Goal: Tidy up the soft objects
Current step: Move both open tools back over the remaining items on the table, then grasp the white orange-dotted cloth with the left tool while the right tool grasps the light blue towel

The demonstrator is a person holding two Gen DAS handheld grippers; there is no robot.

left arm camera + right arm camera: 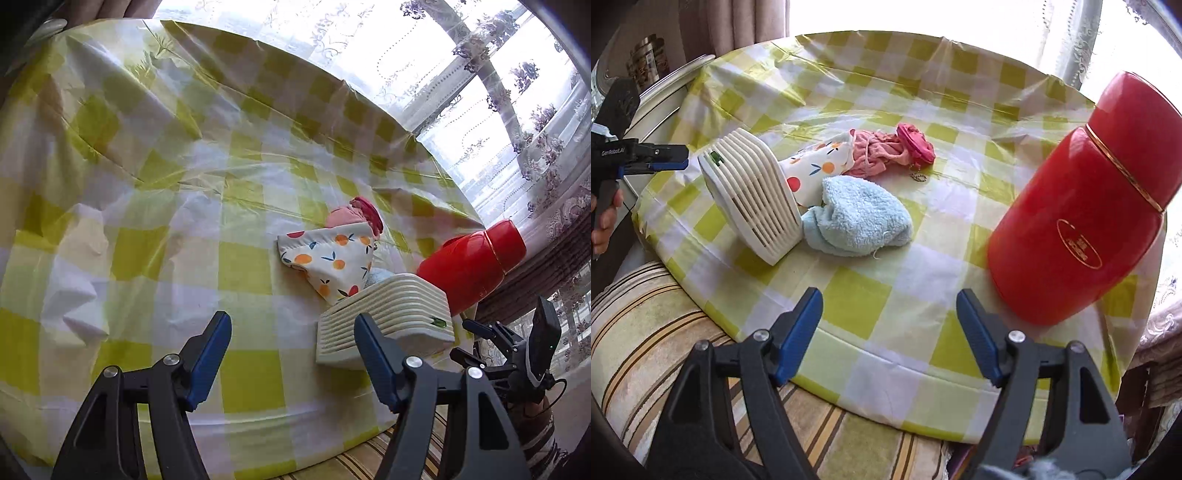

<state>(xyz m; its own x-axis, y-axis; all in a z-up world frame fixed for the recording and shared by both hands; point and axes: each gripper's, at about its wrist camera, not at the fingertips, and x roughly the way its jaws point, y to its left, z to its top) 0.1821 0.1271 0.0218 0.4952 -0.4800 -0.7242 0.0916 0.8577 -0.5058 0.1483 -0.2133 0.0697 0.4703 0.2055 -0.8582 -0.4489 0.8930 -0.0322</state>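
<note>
Two grippers are hovering at the near rim of a round table, and both are standing wide with nothing between their blue pads. The left gripper (291, 328) is hanging over the yellow-and-white checked tablecloth (147, 184), its jaws apart and empty. The right gripper (889, 308) is likewise spread and gripping nothing, its tips sitting above the near edge of the cloth. No earlier picture is given, so only the spread stance can be told.

Just beyond the left gripper's right-hand finger, a white ribbed box (388, 317) is lying on the table. In the right wrist view the same box (753, 199) is leaning tilted on one edge. Touching it on the far side is a light blue towel (857, 218), bunched into a loose heap (only a sliver of it is peeking out behind the box in the left view). Behind the towel a white cloth printed with oranges (812, 166) is lying against the box, and a crumpled pink garment (886, 149) is resting beside that, further toward the middle of the table.

Well apart from the soft pile, a red thermos (1082, 206) is standing upright at the right side, near the right gripper. A person's hand (605, 218) is showing at the left edge of the right wrist view, holding the left gripper's handle.
</note>
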